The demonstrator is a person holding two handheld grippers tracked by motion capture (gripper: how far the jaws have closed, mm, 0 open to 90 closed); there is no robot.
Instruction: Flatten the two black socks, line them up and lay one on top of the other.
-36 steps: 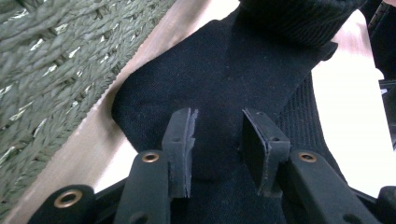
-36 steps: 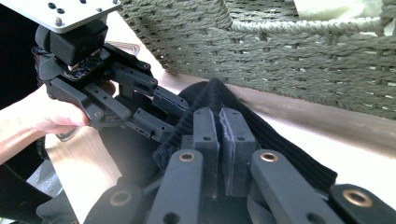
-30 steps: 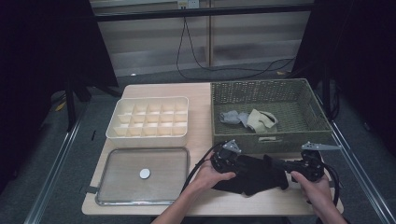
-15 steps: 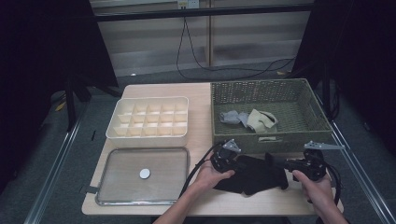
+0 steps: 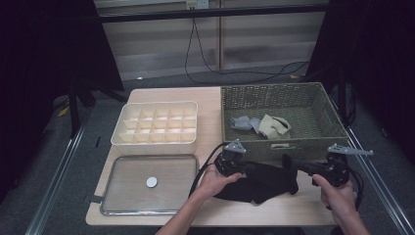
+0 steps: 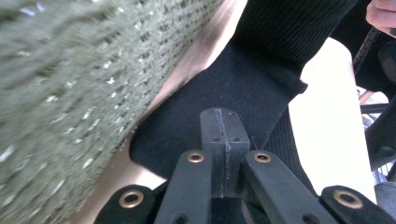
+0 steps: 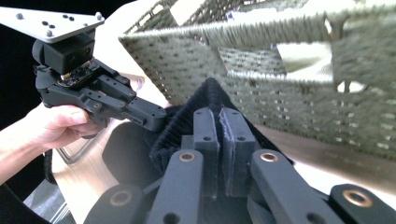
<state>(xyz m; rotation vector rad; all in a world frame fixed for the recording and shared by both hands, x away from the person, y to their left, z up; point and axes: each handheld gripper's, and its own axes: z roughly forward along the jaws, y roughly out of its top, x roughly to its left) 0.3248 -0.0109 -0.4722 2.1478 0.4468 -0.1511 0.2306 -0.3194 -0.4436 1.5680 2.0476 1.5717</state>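
A black sock (image 5: pixel 264 183) lies on the wooden table in front of a wicker basket (image 5: pixel 303 93). My left gripper (image 5: pixel 249 169) comes in from the left; its jaws have just been closing and now stand shut, pinching the sock's near end (image 6: pixel 252 79). From the right, my right gripper (image 5: pixel 289 162) is shut on the ribbed cuff (image 7: pixel 182 126), with fabric showing between its pads (image 7: pixel 233 128). In the right gripper view the left gripper (image 7: pixel 156 119) meets the same cuff just ahead. The sock hangs stretched between the two grippers.
Inside the basket lie a grey sock (image 5: pixel 242 122) and a beige sock (image 5: pixel 274 126). A cream compartment box (image 5: pixel 156 104) stands at the back left. In front of it a metal tray (image 5: pixel 117 186) holds a small white disc (image 5: pixel 152 182). The basket wall (image 6: pixel 70 70) is close beside both grippers.
The left gripper has risen slightly with the sock's end. The right gripper has stayed where it was.
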